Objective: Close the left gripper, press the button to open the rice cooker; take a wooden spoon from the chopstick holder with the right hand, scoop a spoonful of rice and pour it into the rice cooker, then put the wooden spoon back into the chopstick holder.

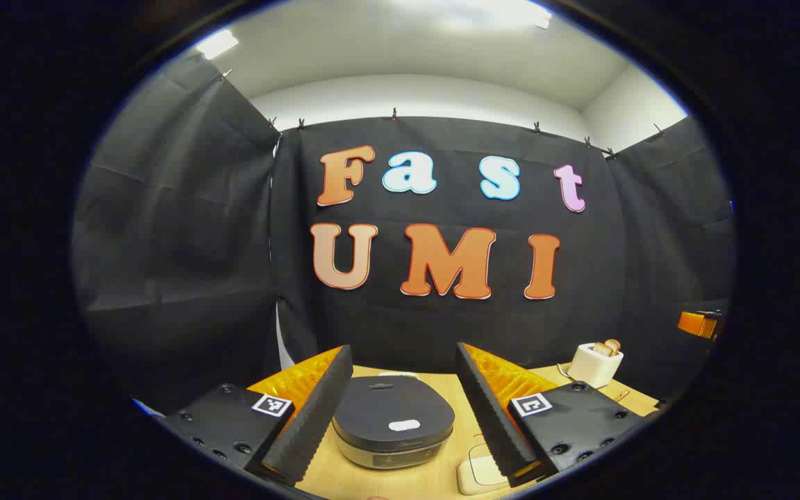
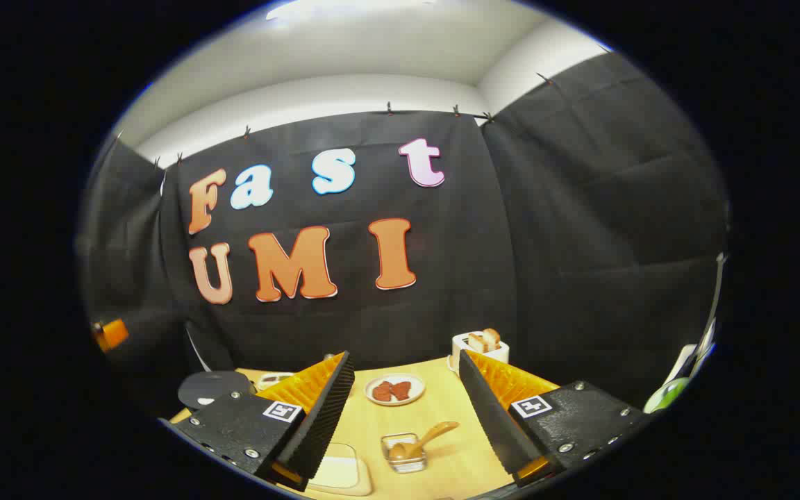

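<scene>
The rice cooker [image 1: 394,429] sits lid-down on the tabletop [image 1: 435,479], framed between the left gripper [image 1: 400,410]'s spread fingers; its button looks stiff. The light, rigid wooden spoon [image 2: 422,439] leans in its holder [image 2: 405,453], ahead of the likewise spread right gripper [image 2: 400,410]; take it by the handle.

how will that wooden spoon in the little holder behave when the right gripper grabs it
The wooden spoon looks rigid, so it probably won't flex. It leans loosely in the small wire holder, handle sticking out, so it may swing when touched. The holder looks light and might tip or slide on the table.
</scene>
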Available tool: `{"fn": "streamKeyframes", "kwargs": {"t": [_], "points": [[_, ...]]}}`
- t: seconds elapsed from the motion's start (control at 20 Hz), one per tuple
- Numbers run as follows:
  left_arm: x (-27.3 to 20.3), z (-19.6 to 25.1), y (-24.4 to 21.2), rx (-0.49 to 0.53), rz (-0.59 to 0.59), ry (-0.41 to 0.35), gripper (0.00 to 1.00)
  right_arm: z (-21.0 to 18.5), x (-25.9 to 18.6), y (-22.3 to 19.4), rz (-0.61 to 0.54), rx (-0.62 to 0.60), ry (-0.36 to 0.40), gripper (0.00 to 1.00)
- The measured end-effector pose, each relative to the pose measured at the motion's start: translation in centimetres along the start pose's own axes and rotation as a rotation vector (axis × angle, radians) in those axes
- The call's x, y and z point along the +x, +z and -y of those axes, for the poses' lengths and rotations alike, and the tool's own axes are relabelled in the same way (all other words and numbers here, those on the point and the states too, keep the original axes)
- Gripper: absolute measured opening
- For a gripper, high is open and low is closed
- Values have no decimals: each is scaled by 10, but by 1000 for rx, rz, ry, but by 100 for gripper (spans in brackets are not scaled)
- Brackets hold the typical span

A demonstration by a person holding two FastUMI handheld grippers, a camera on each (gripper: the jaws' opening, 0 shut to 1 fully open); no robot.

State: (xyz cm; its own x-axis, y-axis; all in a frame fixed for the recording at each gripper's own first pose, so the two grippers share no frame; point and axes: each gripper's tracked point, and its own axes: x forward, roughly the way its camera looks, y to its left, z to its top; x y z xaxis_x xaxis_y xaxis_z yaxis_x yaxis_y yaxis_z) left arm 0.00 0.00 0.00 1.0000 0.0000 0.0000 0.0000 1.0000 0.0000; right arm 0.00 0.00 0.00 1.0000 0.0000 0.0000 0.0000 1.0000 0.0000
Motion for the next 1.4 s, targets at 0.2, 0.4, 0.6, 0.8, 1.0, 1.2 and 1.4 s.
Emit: {"fn": "streamKeyframes", "kwargs": {"t": [0.2,0.4,0.6,0.8,1.0,1.2,1.4], "points": [[-4,2,-1,14,-8,14,99,-1,-8,14,4,-55,15,94],[-14,8,4,18,-10,31,100,9,0,21,-1,-27,41,94],[-28,13,1,18,-21,49,98,17,4,17,-21,-33,58,94],[-31,10,4,17,-20,58,100,18,0,14,-35,-21,60,94],[-26,6,18,12,-2,49,97,22,5,19,-20,-19,32,94],[-12,3,23,27,13,37,100,21,6,16,-28,-18,22,94],[1,12,21,27,7,4,97,19,11,17,-23,-33,11,94]]}}
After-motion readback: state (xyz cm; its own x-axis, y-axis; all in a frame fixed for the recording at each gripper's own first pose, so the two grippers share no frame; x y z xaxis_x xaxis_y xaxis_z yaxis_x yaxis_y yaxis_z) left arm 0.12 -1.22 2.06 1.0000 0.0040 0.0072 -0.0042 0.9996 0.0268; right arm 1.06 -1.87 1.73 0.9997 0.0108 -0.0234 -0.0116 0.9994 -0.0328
